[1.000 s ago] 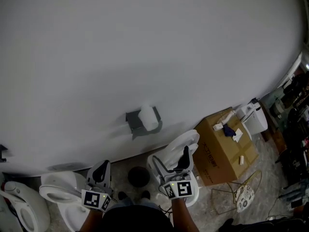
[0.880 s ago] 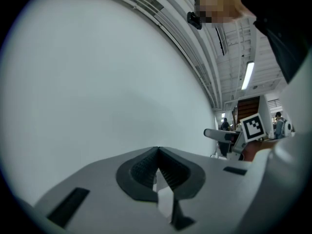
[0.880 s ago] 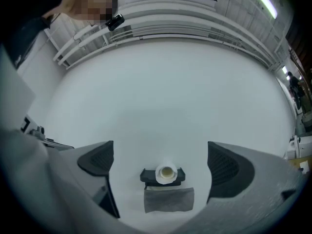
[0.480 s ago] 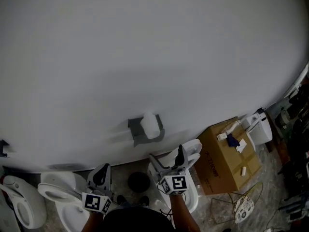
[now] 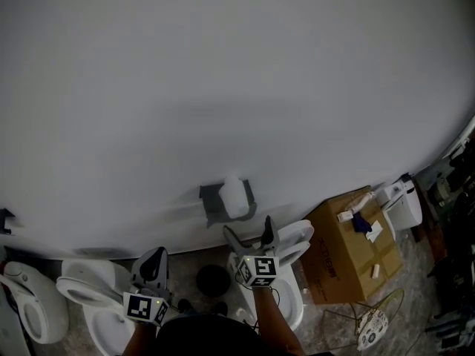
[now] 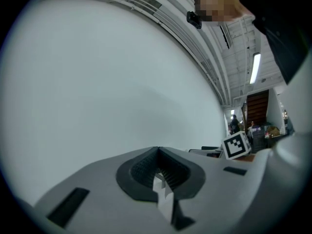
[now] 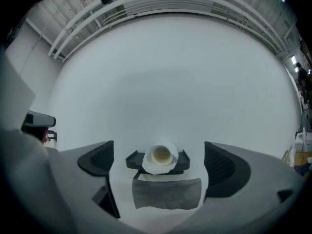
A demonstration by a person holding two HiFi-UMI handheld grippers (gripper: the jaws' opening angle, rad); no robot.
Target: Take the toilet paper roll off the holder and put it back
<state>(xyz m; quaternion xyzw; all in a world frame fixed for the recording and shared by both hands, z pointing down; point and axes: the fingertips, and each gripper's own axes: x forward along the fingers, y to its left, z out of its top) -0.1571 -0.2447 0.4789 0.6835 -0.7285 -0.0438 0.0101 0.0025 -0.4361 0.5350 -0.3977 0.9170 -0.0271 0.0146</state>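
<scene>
A white toilet paper roll (image 5: 233, 196) sits on a dark grey wall holder (image 5: 211, 202) low on the white wall. My right gripper (image 5: 249, 235) is open just below it, jaws spread and pointing up at the holder, not touching. In the right gripper view the roll (image 7: 161, 156) shows end-on, centred between the two open pads (image 7: 99, 160), resting on the holder (image 7: 184, 161), with a grey flap (image 7: 166, 193) hanging beneath. My left gripper (image 5: 153, 262) hangs lower left, shut and empty; in its own view the left gripper (image 6: 158, 168) faces bare wall.
A white toilet (image 5: 292, 245) stands under the holder and another toilet (image 5: 87, 294) to the left. A cardboard box (image 5: 355, 245) with small items on top sits at the right, beside a white appliance (image 5: 405, 207). A dark round object (image 5: 213, 279) lies on the floor.
My right gripper has risen and moved left toward the holder, still open. The left gripper has barely moved.
</scene>
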